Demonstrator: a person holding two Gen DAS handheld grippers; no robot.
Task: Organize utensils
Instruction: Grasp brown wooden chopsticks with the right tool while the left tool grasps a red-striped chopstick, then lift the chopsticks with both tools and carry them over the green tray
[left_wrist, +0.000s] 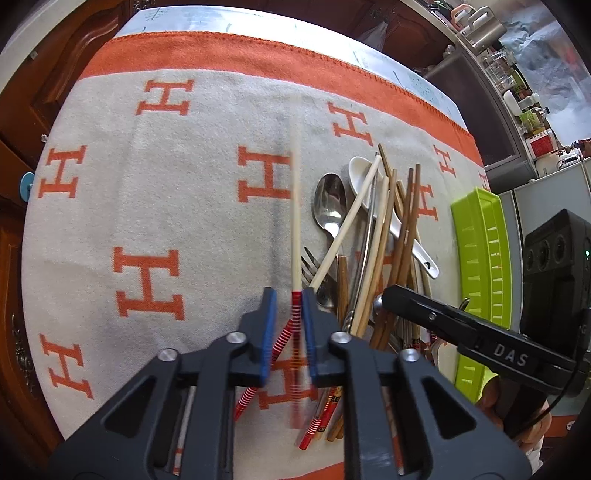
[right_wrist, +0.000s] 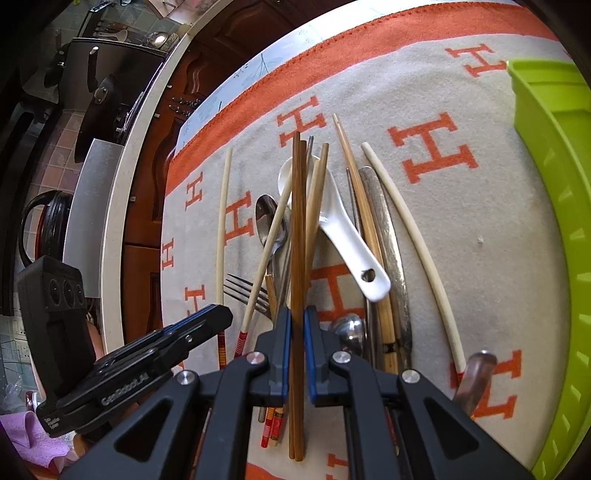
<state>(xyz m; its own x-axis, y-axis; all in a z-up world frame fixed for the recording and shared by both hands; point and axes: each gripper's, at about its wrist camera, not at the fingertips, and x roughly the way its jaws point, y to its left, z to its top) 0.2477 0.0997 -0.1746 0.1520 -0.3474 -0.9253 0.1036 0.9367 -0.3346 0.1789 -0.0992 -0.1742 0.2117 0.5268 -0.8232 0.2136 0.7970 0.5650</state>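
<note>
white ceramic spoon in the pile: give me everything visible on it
The white ceramic spoon looks like glossy glazed porcelain, soup-spoon shape with a deep rounded bowl and a short, broad handle with a hole near its end. It lies flat, bowl up, on the H-patterned blanket, in the utensil pile. Several wooden chopsticks cross over its bowl. The handle end rests over other utensils. Neither tool touches it.

- The left gripper (left_wrist: 289, 295) is pointed steeply downward, its blue-padded fingers (left_wrist: 269, 317) drawn almost together and clamped on a pale chopstick (left_wrist: 295, 221) at its red-striped end.
- The right gripper (right_wrist: 296, 314) is likewise angled down, its fingers (right_wrist: 283, 332) closed on a pair of brown chopsticks (right_wrist: 298, 221).
- The two grippers are held near each other, side by side.
</note>
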